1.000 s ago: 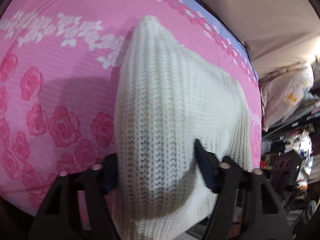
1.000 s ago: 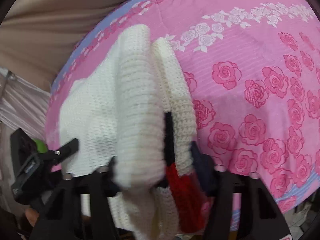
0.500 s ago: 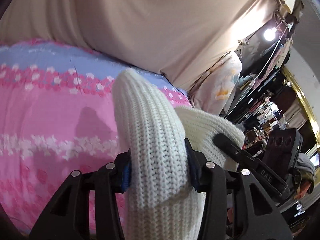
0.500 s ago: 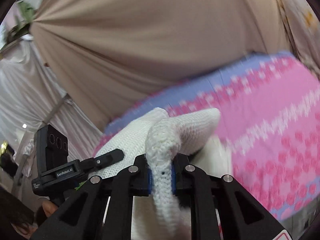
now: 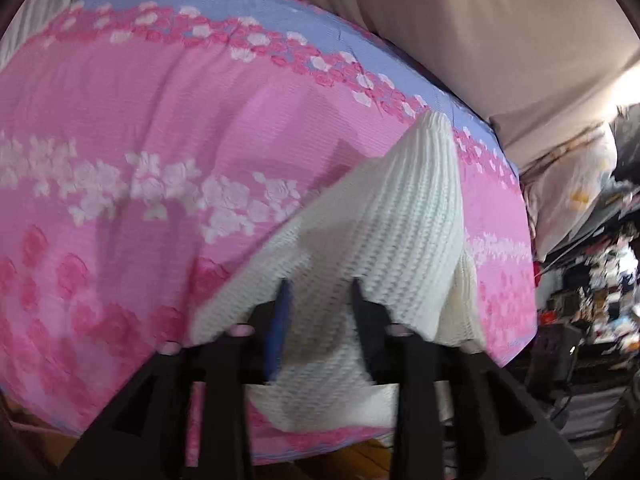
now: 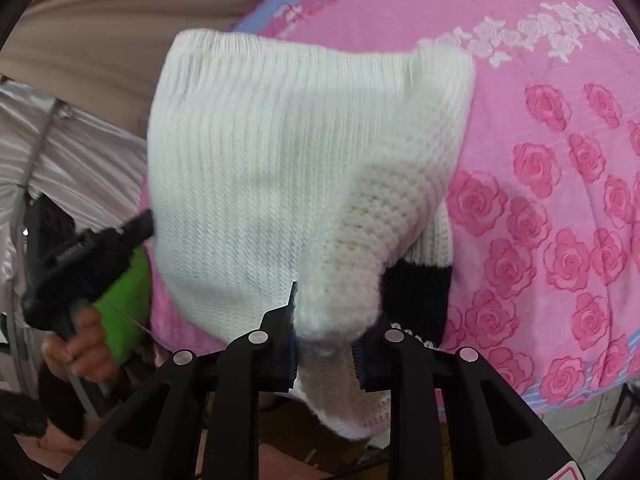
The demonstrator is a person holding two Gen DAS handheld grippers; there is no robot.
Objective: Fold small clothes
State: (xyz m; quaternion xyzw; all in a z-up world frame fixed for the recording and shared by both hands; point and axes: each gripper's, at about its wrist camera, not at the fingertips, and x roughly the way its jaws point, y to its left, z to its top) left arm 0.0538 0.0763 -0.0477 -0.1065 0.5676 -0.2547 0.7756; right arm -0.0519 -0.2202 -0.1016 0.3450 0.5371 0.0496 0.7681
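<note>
Both tongs, left gripper (image 5: pixel 320 312) and right gripper (image 6: pixel 326 322), clamp the white knit sweater (image 6: pixel 280 168), right jaws just reopening slightly; it now hangs over the pink bedspread (image 5: pixel 160 140), open room left

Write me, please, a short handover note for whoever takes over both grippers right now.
Left gripper: jaws have just opened a little, with the white knit garment gripped between them.
Right gripper: jaws have also just opened a little, with a rolled edge of the garment pinched between them.
Garment: held up, bunched, over the pink bedspread.
Done: picked up.
Left: lay it flat and fold it.

Cluttered home, rose bedspread (image 5: pixel 168 128), beige curtain (image 5: pixel 500 40)
</note>
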